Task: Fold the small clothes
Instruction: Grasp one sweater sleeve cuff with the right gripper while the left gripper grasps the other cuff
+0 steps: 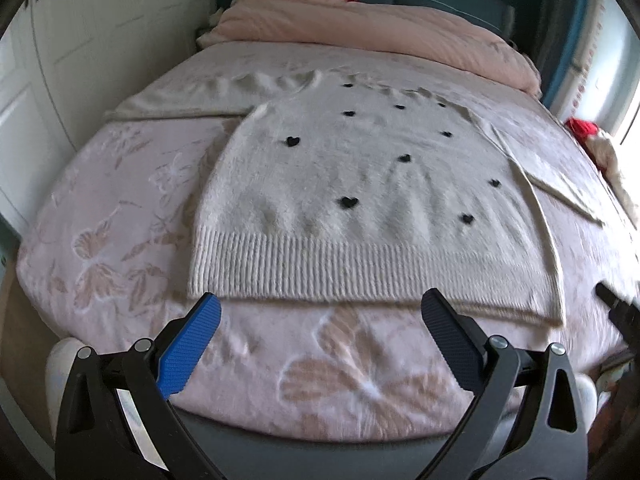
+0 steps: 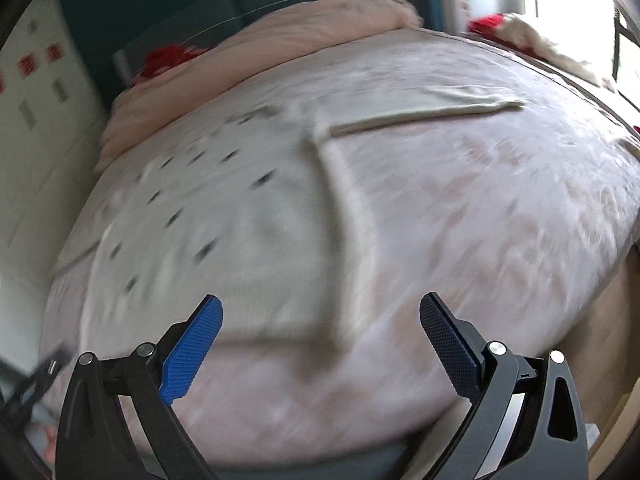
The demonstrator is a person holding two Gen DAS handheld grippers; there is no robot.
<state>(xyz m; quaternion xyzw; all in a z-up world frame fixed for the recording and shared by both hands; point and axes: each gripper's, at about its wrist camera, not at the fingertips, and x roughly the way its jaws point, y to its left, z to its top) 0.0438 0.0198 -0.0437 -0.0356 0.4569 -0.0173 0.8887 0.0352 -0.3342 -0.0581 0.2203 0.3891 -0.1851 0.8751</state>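
Both my left tool (image 1: 320, 312) and right tool (image 2: 320, 314) hang spread apart and empty at the bed's (image 1: 120, 208) near edge, the heart-dotted sweater (image 1: 360, 200) flat beyond, and a shallow hem pinch could drag it skewed.

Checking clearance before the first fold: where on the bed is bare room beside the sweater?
Bare floral pink bedspread lies left of the cream knit sweater with black hearts, below its outstretched sleeve, and along the near edge below its ribbed hem. Crowded: the far end under the folded pink duvet, and the right side, with the other sleeve.
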